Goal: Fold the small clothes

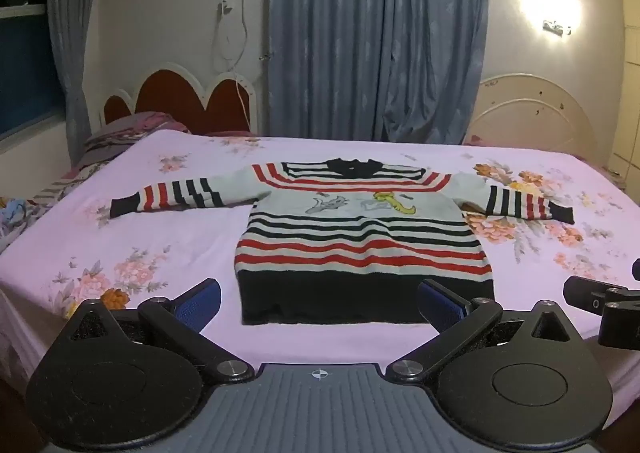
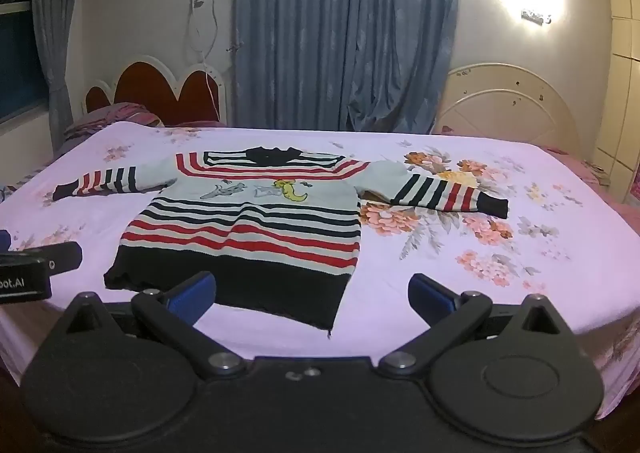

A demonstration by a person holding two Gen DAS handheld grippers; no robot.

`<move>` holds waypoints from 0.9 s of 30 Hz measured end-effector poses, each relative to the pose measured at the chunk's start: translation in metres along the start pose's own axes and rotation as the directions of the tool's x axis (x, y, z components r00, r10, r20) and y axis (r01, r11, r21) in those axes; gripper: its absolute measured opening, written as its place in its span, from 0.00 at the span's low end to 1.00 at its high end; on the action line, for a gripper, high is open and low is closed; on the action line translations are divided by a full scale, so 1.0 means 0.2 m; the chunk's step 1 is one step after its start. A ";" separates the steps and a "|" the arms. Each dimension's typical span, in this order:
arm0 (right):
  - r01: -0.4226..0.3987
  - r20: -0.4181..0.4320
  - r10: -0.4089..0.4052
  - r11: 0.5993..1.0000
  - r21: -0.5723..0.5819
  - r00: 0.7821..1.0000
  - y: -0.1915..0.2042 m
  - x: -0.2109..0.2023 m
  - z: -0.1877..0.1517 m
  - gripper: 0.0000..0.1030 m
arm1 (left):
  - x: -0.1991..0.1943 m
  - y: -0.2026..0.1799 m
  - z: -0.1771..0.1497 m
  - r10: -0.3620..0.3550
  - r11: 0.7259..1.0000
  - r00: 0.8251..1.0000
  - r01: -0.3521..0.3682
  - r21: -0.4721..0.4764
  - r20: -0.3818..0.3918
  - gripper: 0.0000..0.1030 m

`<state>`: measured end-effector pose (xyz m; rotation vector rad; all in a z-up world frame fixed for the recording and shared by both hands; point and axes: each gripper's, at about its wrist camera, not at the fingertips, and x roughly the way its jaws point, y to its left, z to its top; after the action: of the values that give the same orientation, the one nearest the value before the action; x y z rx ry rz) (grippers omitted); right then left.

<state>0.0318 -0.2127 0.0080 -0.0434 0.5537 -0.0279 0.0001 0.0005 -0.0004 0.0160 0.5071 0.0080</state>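
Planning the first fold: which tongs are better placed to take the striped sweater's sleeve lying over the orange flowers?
Right tongs: open, nearer that sleeve of the striped knit sweater.

Small knit sweater lies flat and unfolded on the bed, front up, hem toward me, collar at the far side. Pale body with red and black stripes, wide black hem band, black collar, cartoon print across the chest. Both sleeves spread straight out sideways, striped with black cuffs. Near right hem corner has a loose thread, seen in my right view.
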 end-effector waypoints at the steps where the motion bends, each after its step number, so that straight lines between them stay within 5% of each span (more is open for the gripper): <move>1: 0.002 0.001 -0.002 1.000 -0.001 1.000 0.00 0.00 0.00 0.99 | 0.00 0.00 0.00 -0.002 1.000 1.000 0.002 -0.007 0.000 1.00; 27: -0.008 0.013 0.008 1.000 0.004 1.000 0.03 0.00 0.05 0.99 | 0.02 0.00 0.05 0.009 1.000 1.000 -0.009 0.019 0.009 1.00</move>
<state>0.0379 -0.2069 0.0161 -0.0371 0.5406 -0.0208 0.0091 -0.0002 0.0072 0.0366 0.4982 0.0120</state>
